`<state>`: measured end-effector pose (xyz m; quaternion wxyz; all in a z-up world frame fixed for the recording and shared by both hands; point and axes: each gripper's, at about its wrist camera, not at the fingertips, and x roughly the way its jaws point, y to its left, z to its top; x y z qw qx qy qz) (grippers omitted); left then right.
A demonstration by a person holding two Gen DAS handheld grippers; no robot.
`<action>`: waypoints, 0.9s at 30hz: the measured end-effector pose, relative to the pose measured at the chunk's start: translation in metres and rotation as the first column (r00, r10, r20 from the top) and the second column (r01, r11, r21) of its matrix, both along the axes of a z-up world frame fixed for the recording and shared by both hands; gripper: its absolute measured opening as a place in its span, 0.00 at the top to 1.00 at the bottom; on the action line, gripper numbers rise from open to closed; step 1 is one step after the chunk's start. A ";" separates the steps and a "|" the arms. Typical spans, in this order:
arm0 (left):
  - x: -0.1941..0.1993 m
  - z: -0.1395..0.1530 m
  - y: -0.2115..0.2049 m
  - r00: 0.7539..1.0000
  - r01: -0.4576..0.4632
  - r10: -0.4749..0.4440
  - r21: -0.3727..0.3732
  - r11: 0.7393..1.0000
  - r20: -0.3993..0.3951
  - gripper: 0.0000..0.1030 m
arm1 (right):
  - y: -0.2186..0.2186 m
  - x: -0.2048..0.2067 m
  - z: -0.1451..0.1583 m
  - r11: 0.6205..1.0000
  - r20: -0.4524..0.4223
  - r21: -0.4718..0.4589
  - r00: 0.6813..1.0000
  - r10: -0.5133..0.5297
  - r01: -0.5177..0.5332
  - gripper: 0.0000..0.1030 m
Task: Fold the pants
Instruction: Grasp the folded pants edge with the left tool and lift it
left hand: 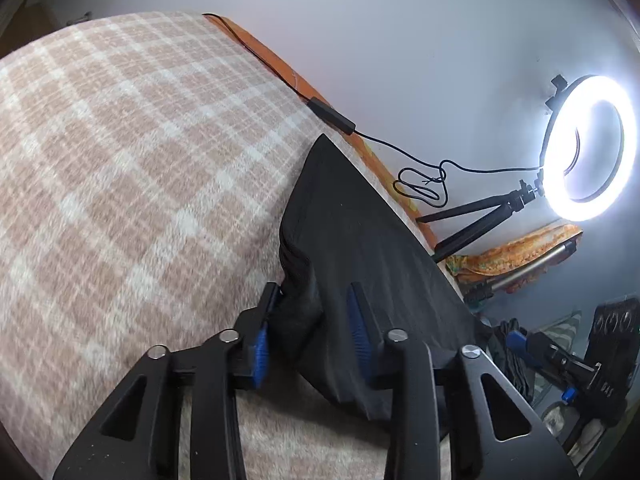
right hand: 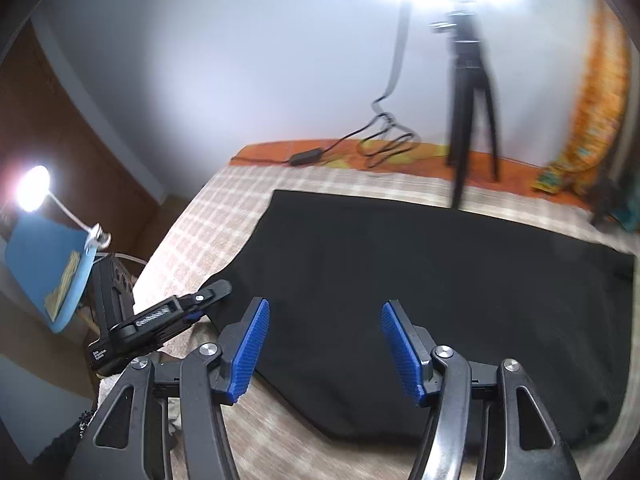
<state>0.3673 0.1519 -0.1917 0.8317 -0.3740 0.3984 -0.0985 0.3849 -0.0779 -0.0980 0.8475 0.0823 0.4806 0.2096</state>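
Black pants [left hand: 360,220] lie folded flat on a beige plaid blanket [left hand: 120,160], near the bed's far side. My left gripper [left hand: 312,312] sits at their near corner with a bunched ridge of the black cloth filling the gap between its blue pads, which are shut on it. In the right wrist view the pants [right hand: 400,260] spread as a broad dark panel. There my right gripper [right hand: 324,340] hovers open over their near edge with nothing between its pads. The left gripper [right hand: 216,290] shows at the pants' left edge.
A lit ring light [left hand: 588,148] on a black tripod [right hand: 472,100] stands on the orange sheet [right hand: 360,152] by the wall, with a black cable and adaptor [left hand: 332,114] trailing along it. A lamp [right hand: 34,188] and a blue board [right hand: 48,264] stand left of the bed.
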 end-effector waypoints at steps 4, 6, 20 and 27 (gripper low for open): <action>0.003 0.001 -0.001 1.000 0.016 -0.016 0.019 1.000 0.017 0.86 | 0.028 0.014 -0.004 0.999 -0.013 -0.012 0.999 0.044 -0.044 0.40; 0.002 0.002 -0.002 0.999 0.020 -0.021 0.035 0.999 0.030 0.89 | 0.038 0.021 -0.006 0.999 -0.025 -0.002 0.998 0.052 -0.052 0.40; -0.001 0.019 -0.026 0.979 0.104 -0.127 0.146 0.984 0.159 0.95 | 0.102 0.106 -0.042 0.995 -0.179 0.039 0.979 0.097 -0.091 0.40; -0.001 0.020 -0.031 0.973 0.121 -0.150 0.166 0.979 0.176 0.95 | 0.144 0.146 -0.059 0.988 -0.215 -0.038 0.966 0.140 -0.151 0.40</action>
